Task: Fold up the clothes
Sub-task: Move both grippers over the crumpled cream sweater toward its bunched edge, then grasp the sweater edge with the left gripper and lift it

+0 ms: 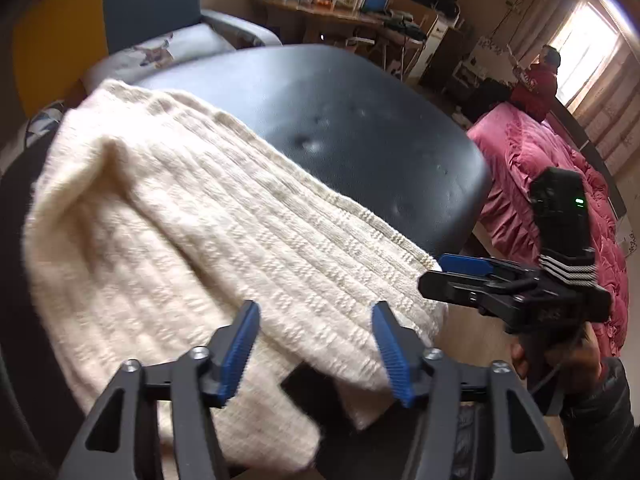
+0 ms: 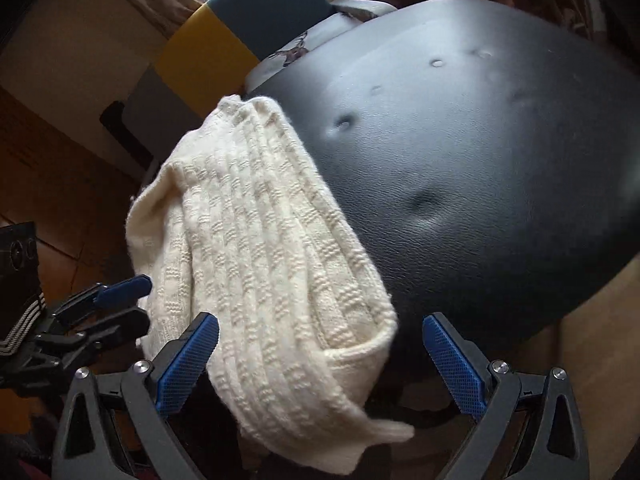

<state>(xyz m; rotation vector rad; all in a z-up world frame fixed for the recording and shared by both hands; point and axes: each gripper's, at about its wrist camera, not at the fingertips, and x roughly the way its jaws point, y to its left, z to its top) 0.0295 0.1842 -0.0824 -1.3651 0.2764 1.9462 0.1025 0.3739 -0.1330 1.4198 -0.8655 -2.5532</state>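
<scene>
Here we see a cream cable-knit sweater [image 1: 192, 216], folded into a long band, lying on the near-left part of a black padded leather desk [image 1: 360, 128], its lower end draping over the near edge. Our left claw [image 1: 316, 356] hovers just in front of that hanging end, blue pads spread wide, nothing between them. Our right claw [image 2: 320, 364] is also spread wide, with the sweater's folded corner [image 2: 360, 344] sitting in the gap between its fingers; contact unclear. In the left wrist view the right claw sits just beside the sweater's right corner. A pink quilted bed [image 1: 540, 184] lies beyond.
</scene>
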